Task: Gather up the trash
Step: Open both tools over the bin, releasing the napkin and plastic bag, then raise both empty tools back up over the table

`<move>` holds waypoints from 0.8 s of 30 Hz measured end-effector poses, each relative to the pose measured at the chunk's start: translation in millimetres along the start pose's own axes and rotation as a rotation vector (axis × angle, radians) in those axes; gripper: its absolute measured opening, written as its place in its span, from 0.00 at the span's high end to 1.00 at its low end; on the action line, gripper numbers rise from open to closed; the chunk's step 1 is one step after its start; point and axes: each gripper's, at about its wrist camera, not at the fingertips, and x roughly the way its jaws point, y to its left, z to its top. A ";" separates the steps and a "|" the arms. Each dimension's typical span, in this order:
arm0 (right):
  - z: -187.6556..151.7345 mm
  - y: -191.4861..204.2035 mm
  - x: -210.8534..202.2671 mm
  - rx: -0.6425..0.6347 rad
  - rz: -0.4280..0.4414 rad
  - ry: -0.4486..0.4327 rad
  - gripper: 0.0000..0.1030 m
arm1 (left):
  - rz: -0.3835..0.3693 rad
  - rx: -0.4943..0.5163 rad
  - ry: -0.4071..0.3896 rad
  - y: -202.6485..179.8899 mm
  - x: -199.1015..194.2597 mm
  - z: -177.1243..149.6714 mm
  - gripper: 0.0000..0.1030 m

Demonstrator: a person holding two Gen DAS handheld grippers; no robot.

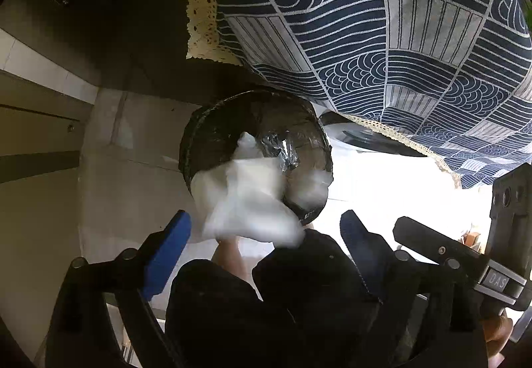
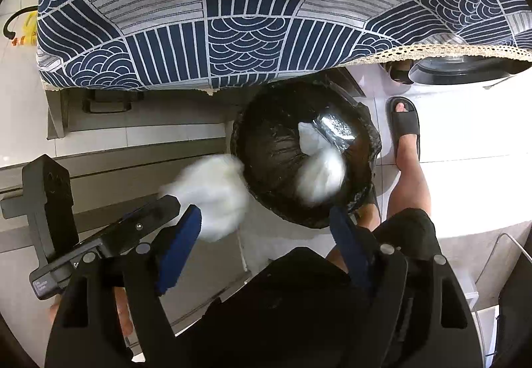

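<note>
both views bend hard at the dark fisheye edges. the white tissues smear with motion blur. the floor blows out white in the left view, whose left side sits in deep shadow.

- I see the black-lined bin mouth open from above, white tissue blurred in it
- The patterned tablecloth overhangs its far rim
- A sandalled foot stands just right

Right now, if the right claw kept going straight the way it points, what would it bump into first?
Probably the blurred white tissue wad loose ahead of the open right claw, then the black-lined trash bin beneath it; depth is hard to judge.
</note>
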 end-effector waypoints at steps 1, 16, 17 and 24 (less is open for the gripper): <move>0.3 -0.4 -1.1 0.005 -0.001 -0.004 0.22 | 0.001 0.003 -0.002 -0.5 -1.0 0.4 0.14; -3.8 -0.2 -33.8 0.036 0.009 -0.094 0.21 | 0.002 0.039 -0.071 -9.5 -29.4 6.5 0.14; -4.2 0.9 -37.2 0.034 0.013 -0.101 0.19 | 0.003 0.042 -0.078 -10.0 -32.3 6.9 0.14; -6.7 5.4 -58.9 0.040 0.008 -0.160 0.12 | -0.007 0.094 -0.126 -20.1 -55.5 8.2 0.14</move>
